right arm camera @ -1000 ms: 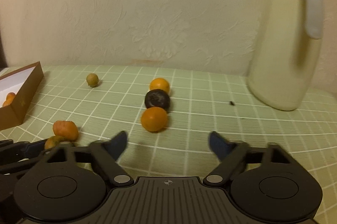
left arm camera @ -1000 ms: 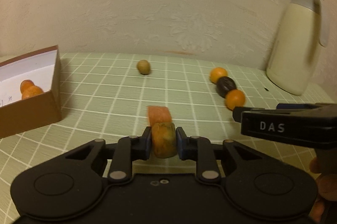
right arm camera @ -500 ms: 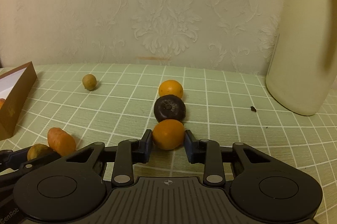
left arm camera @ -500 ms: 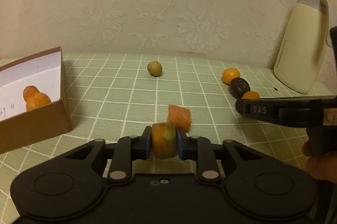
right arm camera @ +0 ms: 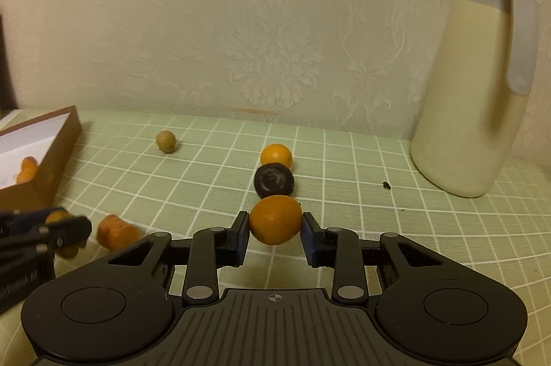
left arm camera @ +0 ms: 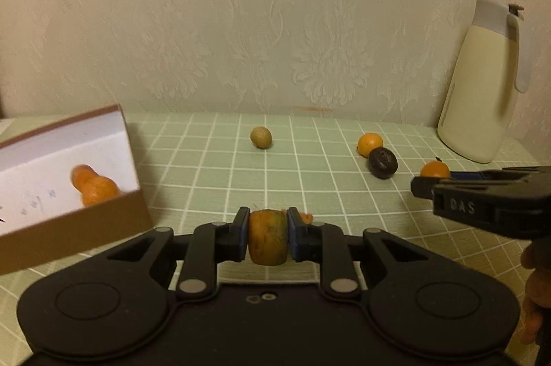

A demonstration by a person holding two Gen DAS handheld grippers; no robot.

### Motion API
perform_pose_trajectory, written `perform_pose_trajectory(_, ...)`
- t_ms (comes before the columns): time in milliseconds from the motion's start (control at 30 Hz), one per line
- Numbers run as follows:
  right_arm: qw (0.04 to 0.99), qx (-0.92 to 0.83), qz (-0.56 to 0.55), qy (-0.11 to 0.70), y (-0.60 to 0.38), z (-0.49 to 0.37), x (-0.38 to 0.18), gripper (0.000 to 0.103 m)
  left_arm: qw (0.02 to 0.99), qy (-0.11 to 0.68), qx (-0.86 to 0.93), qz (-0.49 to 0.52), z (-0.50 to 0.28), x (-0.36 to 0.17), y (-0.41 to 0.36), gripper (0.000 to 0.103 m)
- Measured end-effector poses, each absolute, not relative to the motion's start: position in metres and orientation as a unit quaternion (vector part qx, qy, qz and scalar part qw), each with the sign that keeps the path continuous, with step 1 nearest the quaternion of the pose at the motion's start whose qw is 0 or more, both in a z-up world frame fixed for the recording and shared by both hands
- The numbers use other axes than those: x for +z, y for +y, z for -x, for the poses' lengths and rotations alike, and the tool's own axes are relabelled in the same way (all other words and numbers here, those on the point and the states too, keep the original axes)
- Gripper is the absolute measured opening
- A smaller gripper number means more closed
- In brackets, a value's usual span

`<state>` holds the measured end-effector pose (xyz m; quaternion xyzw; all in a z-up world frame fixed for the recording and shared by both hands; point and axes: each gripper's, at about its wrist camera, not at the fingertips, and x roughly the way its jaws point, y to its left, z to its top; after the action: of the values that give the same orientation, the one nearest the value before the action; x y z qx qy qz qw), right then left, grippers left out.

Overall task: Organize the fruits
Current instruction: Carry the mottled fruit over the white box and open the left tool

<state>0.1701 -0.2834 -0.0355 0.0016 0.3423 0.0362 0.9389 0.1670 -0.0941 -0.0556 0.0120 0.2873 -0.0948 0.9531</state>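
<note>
My left gripper [left arm camera: 267, 237] is shut on an orange-green fruit [left arm camera: 268, 240] and holds it above the table, right of the brown box [left arm camera: 69, 228]. The box holds orange fruits [left arm camera: 93, 185]. An orange piece [right arm camera: 115, 231] lies on the cloth just beyond the left gripper. My right gripper [right arm camera: 274, 233] is shut on an orange [right arm camera: 275, 219]. Behind it lie a dark fruit [right arm camera: 274, 180] and another orange [right arm camera: 276, 156]. A small tan fruit [right arm camera: 165, 141] lies farther back; it also shows in the left wrist view [left arm camera: 260, 137].
A cream jug [right arm camera: 471, 97] with a grey lid stands at the right against the wall. The green checked tablecloth [right arm camera: 378, 228] covers the table. The left gripper's body [right arm camera: 38, 235] shows at the left of the right wrist view.
My right gripper closed around the orange from open. My left gripper, holding its fruit, moved left nearer the box, and the orange piece is now mostly hidden behind it.
</note>
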Motion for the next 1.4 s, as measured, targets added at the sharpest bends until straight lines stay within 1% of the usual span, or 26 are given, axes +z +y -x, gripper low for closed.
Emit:
perform_pose_trajectory(200, 0.94, 0.06, 0.022, 0.335, -0.272, -0.146, -0.029, 0.032, 0.956, 0.279, -0.087, -0.018, -0.156, -0.041, -0.085, 0.013)
perform_pose_trajectory(500, 0.941, 0.075, 0.029, 0.329, -0.261, -0.119, -0.019, 0.032, 0.963, 0.257, -0.075, -0.038, -0.139, -0.021, -0.072, 0.013)
perform_pose_trajectory(933, 0.953, 0.12, 0.037, 0.277, -0.224, -0.106, 0.021, 0.032, 0.973, 0.227, -0.037, -0.03, -0.126, 0.002, -0.029, 0.013)
perform_pose_trajectory(1400, 0.951, 0.17, 0.045, 0.253, -0.167, -0.103, 0.035, 0.032, 0.978, 0.207, -0.006, -0.01, -0.114, 0.014, 0.013, 0.013)
